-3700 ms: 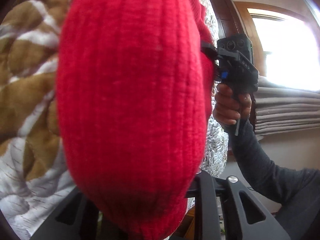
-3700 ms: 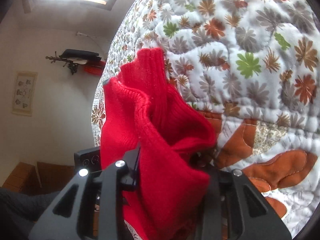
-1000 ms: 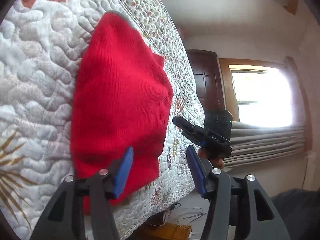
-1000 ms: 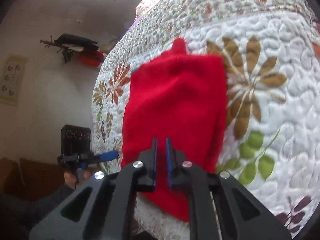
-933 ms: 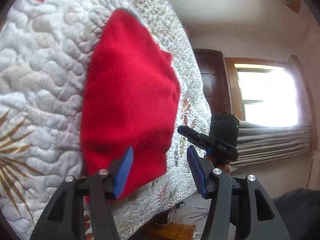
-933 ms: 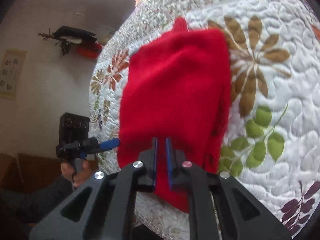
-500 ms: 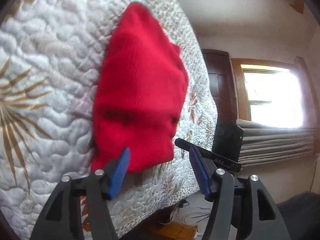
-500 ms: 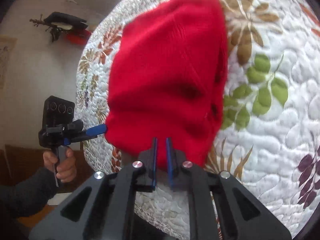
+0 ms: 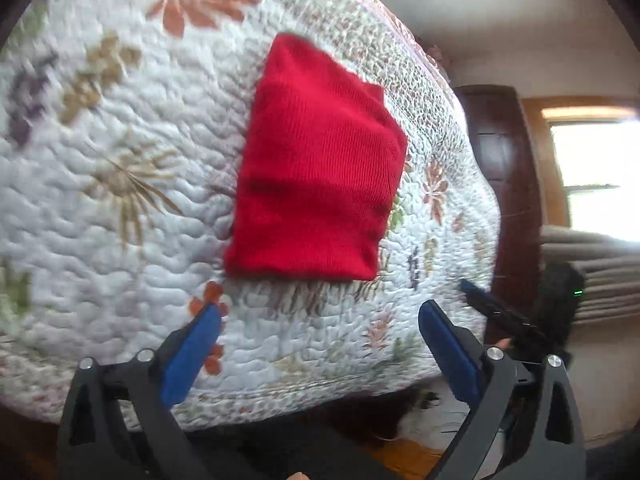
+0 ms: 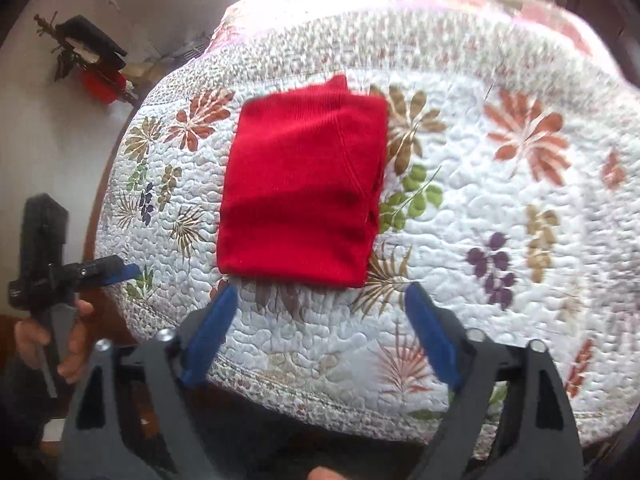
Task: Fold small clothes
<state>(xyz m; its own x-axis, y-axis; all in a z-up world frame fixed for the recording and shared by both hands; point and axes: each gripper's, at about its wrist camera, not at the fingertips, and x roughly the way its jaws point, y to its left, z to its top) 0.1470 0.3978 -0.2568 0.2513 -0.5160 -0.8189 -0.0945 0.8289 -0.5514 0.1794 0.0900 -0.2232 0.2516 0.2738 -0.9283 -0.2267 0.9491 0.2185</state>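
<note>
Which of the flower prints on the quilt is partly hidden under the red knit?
The tan-and-brown flower at the folded red knit's upper right corner; its left petals disappear under the knit, while the orange flowers lie fully exposed.

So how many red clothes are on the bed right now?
1. One folded red knit garment lies flat on the flowered quilt, just beyond the open right gripper. More could lie outside the views.
</note>
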